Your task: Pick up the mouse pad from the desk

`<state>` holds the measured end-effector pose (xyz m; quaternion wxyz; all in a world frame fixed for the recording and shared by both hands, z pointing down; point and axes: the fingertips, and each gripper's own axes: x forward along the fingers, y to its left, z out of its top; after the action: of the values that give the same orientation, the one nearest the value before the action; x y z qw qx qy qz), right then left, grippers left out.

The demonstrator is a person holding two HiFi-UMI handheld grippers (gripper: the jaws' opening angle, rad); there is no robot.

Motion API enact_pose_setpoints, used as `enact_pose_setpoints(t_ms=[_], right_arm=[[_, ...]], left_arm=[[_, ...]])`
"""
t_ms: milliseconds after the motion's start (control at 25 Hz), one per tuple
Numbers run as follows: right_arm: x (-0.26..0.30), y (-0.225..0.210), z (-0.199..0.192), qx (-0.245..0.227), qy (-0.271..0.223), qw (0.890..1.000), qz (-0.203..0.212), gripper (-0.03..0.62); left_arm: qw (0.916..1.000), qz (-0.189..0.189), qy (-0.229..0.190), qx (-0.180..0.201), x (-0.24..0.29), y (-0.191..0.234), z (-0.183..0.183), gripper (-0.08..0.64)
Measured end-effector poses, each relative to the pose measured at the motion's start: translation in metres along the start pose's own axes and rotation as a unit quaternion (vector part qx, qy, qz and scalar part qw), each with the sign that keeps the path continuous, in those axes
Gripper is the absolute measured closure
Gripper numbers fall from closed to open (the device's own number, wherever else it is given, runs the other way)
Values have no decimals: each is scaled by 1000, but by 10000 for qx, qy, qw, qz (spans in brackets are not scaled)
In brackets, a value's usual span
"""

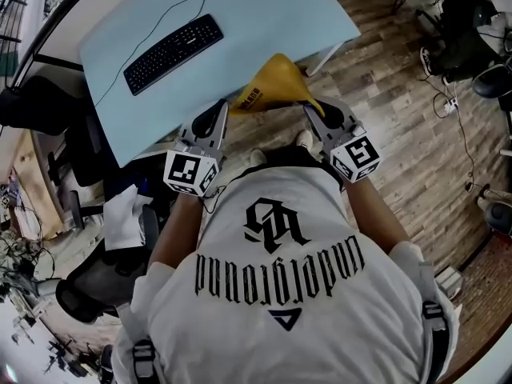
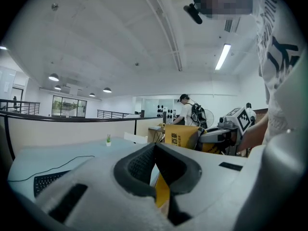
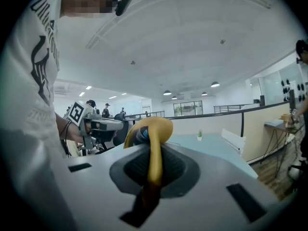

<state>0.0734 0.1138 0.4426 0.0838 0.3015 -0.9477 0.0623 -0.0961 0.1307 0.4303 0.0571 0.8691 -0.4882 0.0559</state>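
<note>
The yellow mouse pad (image 1: 274, 84) hangs curled in the air at the near edge of the light-blue desk (image 1: 264, 14), held between both grippers. My left gripper (image 1: 226, 106) is shut on its left corner. In the left gripper view, a yellow edge (image 2: 162, 191) shows between the closed jaws of the left gripper (image 2: 155, 150). My right gripper (image 1: 310, 109) is shut on the pad's right corner. In the right gripper view, the pad (image 3: 155, 138) rises folded out of the pinched jaws of the right gripper (image 3: 154, 170).
A black keyboard (image 1: 173, 53) with its cable lies on the desk to the far left. A dark office chair (image 1: 96, 278) stands left of the person, over wooden floor (image 1: 400, 118). A person with a backpack (image 2: 185, 112) stands far off.
</note>
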Motion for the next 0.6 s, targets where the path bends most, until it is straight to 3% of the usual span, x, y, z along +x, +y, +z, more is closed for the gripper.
enact_pose_setpoints(t_ms=[600], right_arm=[[3, 23, 7, 70, -84, 9998, -177, 568]], left_arm=[[9996, -216, -146, 64, -18, 8, 4, 552]])
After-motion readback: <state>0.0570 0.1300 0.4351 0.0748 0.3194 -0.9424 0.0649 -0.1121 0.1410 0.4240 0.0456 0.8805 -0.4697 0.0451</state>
